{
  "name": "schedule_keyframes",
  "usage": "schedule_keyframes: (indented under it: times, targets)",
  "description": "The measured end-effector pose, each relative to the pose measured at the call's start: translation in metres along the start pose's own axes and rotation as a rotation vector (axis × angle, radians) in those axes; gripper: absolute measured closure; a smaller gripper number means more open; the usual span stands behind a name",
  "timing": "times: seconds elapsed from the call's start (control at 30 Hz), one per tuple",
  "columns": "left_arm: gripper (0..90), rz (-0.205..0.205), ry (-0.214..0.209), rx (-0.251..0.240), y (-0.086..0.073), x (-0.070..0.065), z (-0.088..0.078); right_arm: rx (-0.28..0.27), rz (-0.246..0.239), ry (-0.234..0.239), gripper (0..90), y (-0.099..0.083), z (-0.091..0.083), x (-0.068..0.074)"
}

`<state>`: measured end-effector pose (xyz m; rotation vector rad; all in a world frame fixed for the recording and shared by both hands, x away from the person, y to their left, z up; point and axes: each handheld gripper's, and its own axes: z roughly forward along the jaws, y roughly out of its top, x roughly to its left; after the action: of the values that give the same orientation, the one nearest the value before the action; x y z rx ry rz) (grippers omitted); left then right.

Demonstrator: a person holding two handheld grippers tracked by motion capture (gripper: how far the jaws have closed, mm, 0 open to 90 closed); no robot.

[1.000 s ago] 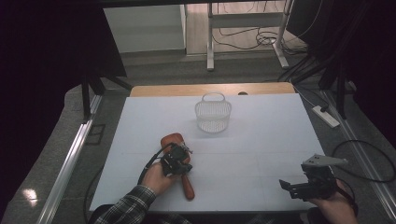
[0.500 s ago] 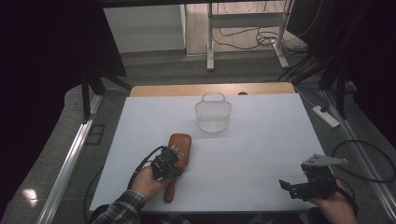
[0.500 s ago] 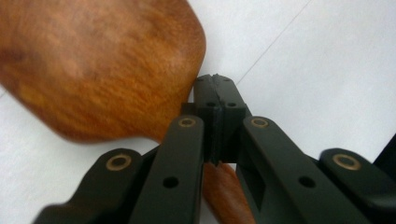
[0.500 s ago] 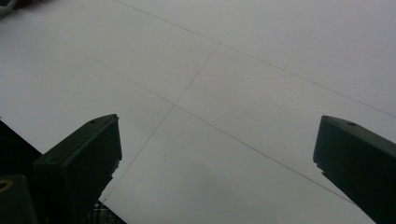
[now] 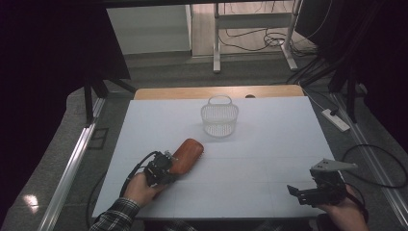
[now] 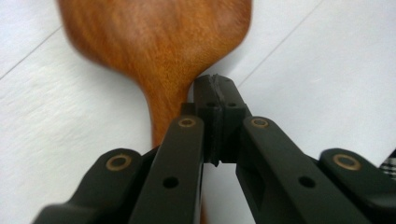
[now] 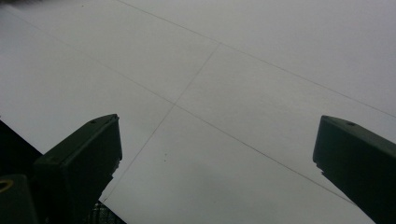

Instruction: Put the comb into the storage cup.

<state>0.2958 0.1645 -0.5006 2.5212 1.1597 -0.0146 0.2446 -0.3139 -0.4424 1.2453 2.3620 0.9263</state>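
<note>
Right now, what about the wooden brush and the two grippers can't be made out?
- Wooden brush: handle hidden in the high view by the left gripper and hand; head blurred and cut off by the top edge in the left gripper view.
- Brush bristles: too small to confirm in the high view.
- Right gripper: finger tips too small and dark in the high view.

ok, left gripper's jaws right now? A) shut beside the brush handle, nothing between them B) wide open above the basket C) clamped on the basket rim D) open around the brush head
A: in the left gripper view the left gripper has its jaws pressed together, with the wooden brush handle lying alongside them, not between; the basket sits apart, farther up the table.
</note>
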Motion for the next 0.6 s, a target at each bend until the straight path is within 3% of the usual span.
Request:
schedule_keyframes:
  times: [0.1,0.37,0.6]
  targets:
    - [89.3,-0.009,0.018,0.006,-0.002,0.005,-0.001,0.001,0.0,0.001,1.4,0.0,0.0,0.0]
    - [89.2,-0.009,-0.018,-0.025,-0.003,0.005,-0.006,0.001,0.002,0.003,1.5,0.0,0.0,0.0]
    - [87.5,-0.013,-0.021,-0.077,-0.005,0.005,-0.02,0.001,0.001,0.002,1.5,0.0,0.0,0.0]
